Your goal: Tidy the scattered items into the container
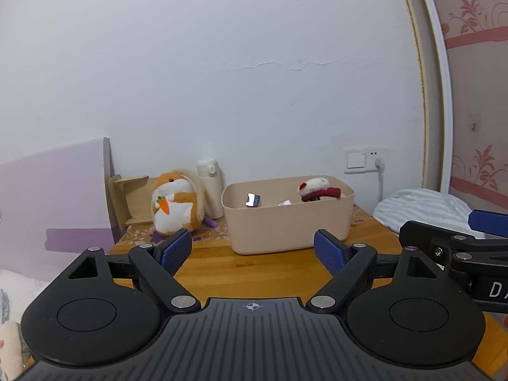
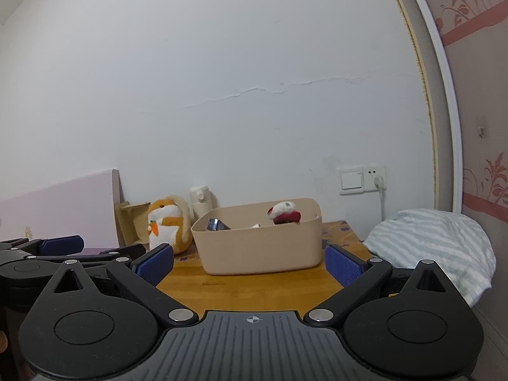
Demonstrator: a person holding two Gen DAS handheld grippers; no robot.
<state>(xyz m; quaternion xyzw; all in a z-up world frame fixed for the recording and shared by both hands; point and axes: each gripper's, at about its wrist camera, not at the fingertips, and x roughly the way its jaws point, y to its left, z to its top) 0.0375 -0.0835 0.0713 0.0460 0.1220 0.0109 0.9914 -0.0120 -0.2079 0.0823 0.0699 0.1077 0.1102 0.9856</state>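
Two grippers hang side by side over the near edge of the wooden table (image 1: 254,273). The left gripper (image 1: 253,249) has its blue pads spread wide with nothing between them. The right gripper (image 2: 250,263) is spread wide and empty too. Straight ahead of both sits the beige container (image 1: 287,219), with bare tabletop between. A red and white plush (image 1: 317,189) lies inside it. Left of the container stands a hamster plush (image 1: 176,204).
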